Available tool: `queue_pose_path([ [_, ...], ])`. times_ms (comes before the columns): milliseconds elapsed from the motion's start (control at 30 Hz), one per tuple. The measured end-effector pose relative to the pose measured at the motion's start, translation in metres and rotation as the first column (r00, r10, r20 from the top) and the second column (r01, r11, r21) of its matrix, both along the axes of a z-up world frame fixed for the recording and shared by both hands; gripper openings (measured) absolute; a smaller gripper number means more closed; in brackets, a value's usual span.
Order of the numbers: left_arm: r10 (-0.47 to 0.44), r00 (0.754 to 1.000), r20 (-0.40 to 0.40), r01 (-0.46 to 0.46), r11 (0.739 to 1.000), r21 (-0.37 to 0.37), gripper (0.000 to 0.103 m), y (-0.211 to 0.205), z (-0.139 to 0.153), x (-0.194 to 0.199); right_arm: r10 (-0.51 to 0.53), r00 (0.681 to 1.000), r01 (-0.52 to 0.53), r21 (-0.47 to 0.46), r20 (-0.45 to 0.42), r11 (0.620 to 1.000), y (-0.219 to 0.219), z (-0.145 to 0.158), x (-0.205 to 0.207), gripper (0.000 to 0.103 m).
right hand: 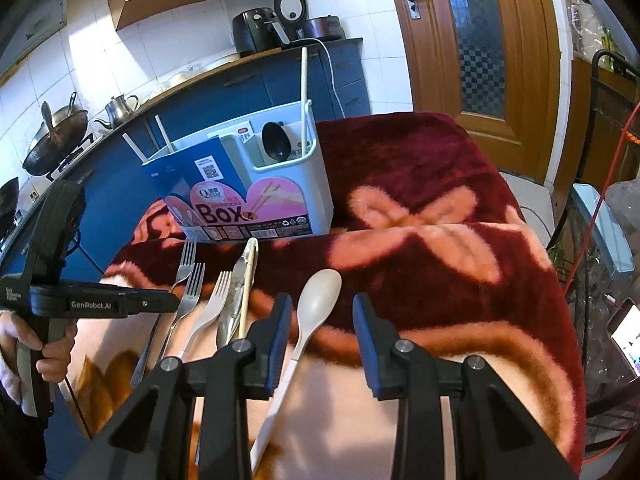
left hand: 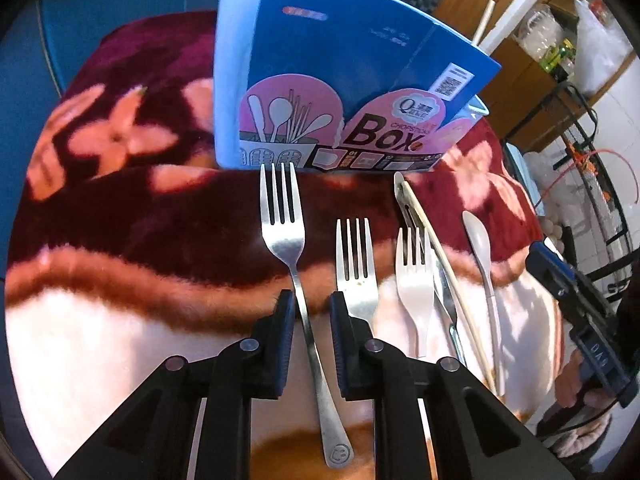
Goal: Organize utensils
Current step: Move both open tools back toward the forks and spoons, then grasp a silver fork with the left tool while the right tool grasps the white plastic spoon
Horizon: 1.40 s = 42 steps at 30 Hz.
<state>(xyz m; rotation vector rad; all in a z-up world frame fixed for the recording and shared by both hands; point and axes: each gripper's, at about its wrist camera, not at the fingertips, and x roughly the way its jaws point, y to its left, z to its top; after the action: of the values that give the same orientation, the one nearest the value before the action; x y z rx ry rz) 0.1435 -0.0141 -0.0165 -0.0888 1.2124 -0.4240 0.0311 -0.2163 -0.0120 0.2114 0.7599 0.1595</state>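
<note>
A pale blue utensil box (left hand: pixel 228 92) with a blue and pink label stands at the far side of the blanket; it also shows in the right wrist view (right hand: pixel 320 184), holding a black spoon (right hand: pixel 276 142) and chopsticks. In front lie a steel fork (left hand: pixel 286 240), a second steel fork (left hand: pixel 354 264), a white plastic fork (left hand: pixel 414 276), a steel tool with a chopstick (left hand: pixel 436 248) across it, and a beige spoon (left hand: pixel 480 248). My left gripper (left hand: pixel 312 304) is open, its pads on either side of the first fork's handle. My right gripper (right hand: pixel 320 312) is open around the beige spoon (right hand: pixel 318 300).
A dark red flowered blanket (left hand: pixel 160 220) covers the table. A wire rack (left hand: pixel 592 152) and shelves stand to the right. Kitchen counter with wok (right hand: pixel 56 136), kettle and appliances lies behind the box. A wooden door (right hand: pixel 480 40) is at back right.
</note>
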Motion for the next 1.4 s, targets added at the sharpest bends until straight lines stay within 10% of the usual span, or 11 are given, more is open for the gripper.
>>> queue_pose_path([
  [533,0.102,0.985,0.136,-0.085,0.988,-0.126,0.003,0.027,0.013,-0.027,0.021,0.998,-0.02,0.015,-0.066,1.0,-0.001,-0.001,-0.004,0.035],
  [1400,0.158,0.853,0.497,-0.072,0.979,-0.189,0.003,0.054,0.073,-0.075,0.097,0.898,-0.143,-0.076,-0.429,0.987,0.034,-0.026,0.048,0.015],
])
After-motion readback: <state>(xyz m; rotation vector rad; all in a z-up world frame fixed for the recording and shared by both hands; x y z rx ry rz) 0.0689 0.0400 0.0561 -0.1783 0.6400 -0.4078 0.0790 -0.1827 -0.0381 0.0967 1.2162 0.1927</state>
